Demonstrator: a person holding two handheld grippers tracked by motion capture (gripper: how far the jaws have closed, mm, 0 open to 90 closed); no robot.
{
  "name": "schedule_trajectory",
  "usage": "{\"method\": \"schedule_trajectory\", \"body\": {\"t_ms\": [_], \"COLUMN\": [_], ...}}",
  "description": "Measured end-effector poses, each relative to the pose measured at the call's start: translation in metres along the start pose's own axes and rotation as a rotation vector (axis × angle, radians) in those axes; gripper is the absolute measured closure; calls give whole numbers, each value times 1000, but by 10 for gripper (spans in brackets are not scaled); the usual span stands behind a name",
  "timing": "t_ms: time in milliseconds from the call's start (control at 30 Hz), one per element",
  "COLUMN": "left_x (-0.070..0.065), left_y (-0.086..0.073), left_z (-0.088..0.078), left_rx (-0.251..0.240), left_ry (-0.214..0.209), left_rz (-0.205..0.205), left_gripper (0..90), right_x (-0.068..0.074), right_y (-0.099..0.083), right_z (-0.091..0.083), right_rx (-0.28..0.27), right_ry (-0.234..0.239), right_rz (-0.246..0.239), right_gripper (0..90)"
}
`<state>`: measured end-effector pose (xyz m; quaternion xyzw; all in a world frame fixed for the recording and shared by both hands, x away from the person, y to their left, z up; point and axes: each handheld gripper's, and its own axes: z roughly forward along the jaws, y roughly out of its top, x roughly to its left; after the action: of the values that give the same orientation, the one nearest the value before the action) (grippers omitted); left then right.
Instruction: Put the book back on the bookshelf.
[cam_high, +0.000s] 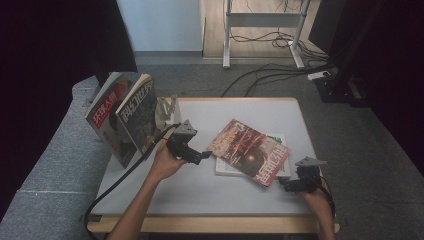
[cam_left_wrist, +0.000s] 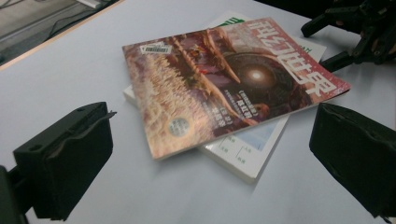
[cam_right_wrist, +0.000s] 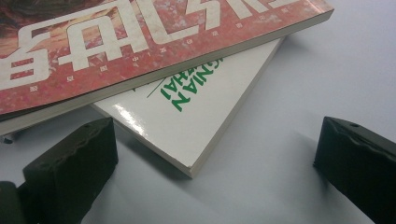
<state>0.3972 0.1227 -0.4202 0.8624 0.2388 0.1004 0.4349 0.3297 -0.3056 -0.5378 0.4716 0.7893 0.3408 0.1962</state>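
Observation:
A red-covered magazine (cam_high: 248, 150) lies askew on top of a white book (cam_high: 226, 167) near the middle right of the pale table (cam_high: 200, 190). My left gripper (cam_high: 200, 156) is open just left of the pile, jaws pointing at the magazine (cam_left_wrist: 224, 79) with nothing between them. My right gripper (cam_high: 286, 184) is open at the pile's near right corner, close to the white book's corner (cam_right_wrist: 196, 116) and under the overhanging red magazine (cam_right_wrist: 140, 42). The right gripper (cam_left_wrist: 336, 42) also appears beyond the pile in the left gripper view.
Two magazines (cam_high: 125, 117) stand upright, leaning in a holder at the table's far left edge. A grey padded surface (cam_high: 55, 150) runs along the left side. Cables (cam_high: 280, 75) trail on the floor beyond the table, by a white desk frame (cam_high: 227, 35).

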Motion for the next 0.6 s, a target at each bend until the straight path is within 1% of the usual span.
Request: {"method": "schedule_trajectory", "body": {"t_ms": [33, 133, 200, 300, 467, 533, 600], "left_x": [0, -3, -4, -4, -2, 1, 5], "left_y": [1, 7, 11, 16, 20, 20, 19], "left_z": [2, 11, 18, 25, 39, 45, 50], "left_rx": [5, 25, 29, 38, 48, 39, 55], "left_ry": [-2, 1, -14, -22, -34, -39, -35], "left_rz": [5, 35, 43, 53, 55, 39, 40], "left_gripper": [0, 0, 0, 0, 0, 0, 0], "right_x": [0, 0, 0, 0, 0, 0, 0], "right_y": [0, 0, 0, 0, 0, 0, 0], "right_z": [0, 0, 0, 0, 0, 0, 0], "right_rx": [0, 0, 0, 0, -1, -1, -1], "right_ry": [0, 0, 0, 1, 1, 0, 0], "right_rz": [-1, 0, 0, 1, -1, -1, -2], "right_gripper": [0, 0, 0, 0, 0, 0, 0]}}
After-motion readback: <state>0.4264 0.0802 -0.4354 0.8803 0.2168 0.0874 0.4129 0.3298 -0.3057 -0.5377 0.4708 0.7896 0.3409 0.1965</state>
